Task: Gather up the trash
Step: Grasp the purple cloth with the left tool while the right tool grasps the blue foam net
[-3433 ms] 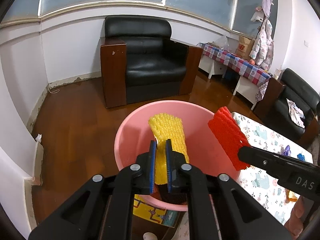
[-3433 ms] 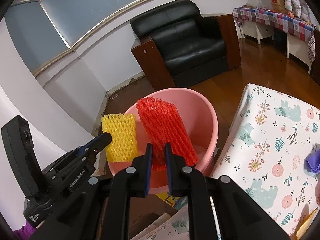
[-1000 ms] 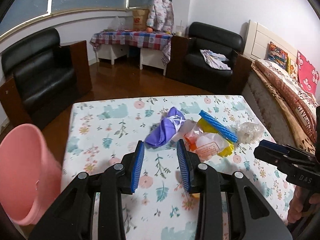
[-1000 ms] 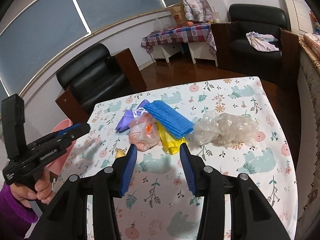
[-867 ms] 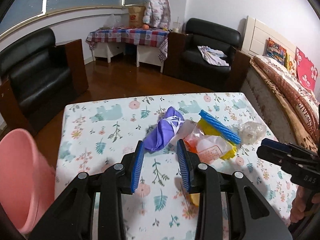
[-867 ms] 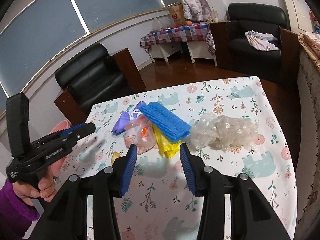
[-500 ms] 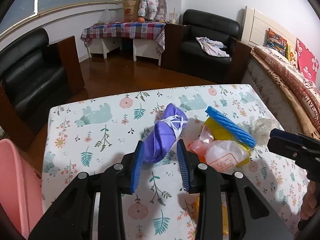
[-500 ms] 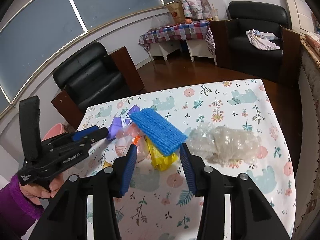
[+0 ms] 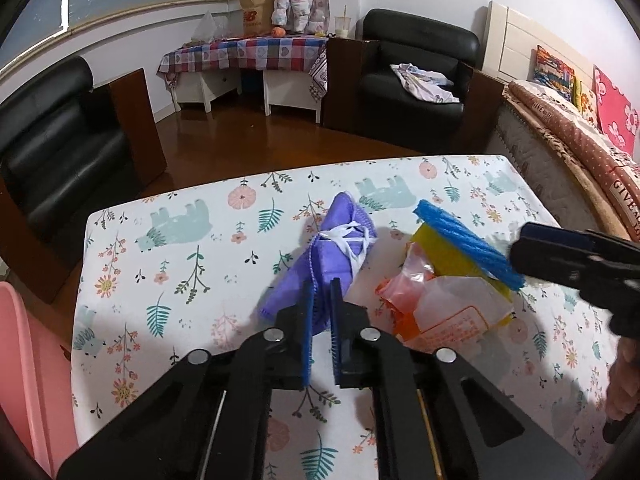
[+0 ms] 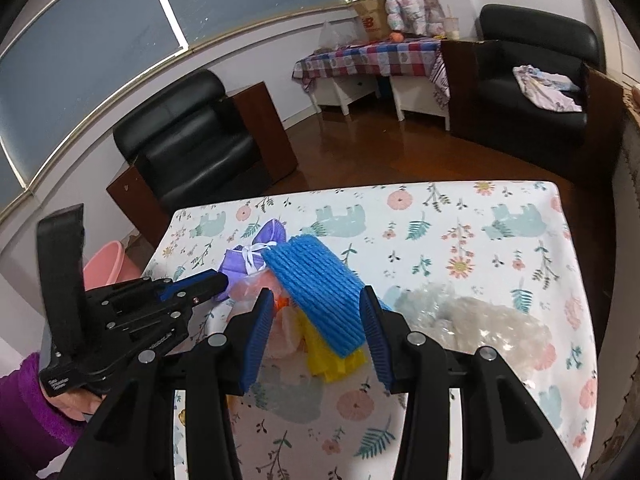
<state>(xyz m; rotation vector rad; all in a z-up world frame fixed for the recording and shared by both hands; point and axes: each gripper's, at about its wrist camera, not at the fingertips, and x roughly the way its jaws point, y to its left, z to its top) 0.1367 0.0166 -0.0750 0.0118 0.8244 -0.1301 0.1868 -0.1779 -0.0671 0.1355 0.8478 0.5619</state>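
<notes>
Left hand-held gripper point(image 9: 321, 304) pinched on purple mask point(image 9: 320, 256); right hand-held gripper point(image 10: 316, 320) wide around blue foam net point(image 10: 320, 292).

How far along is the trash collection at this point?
Mid-job. Nothing shows as binned from here: the pink bin sits beside the table, contents hidden. In hand: the left gripper is shut on the purple mask; the right gripper is open around the blue foam net. Left: yellow net, orange-white bag, clear plastic wrap.

Even indoor light, sharp, fisheye-bent edges
</notes>
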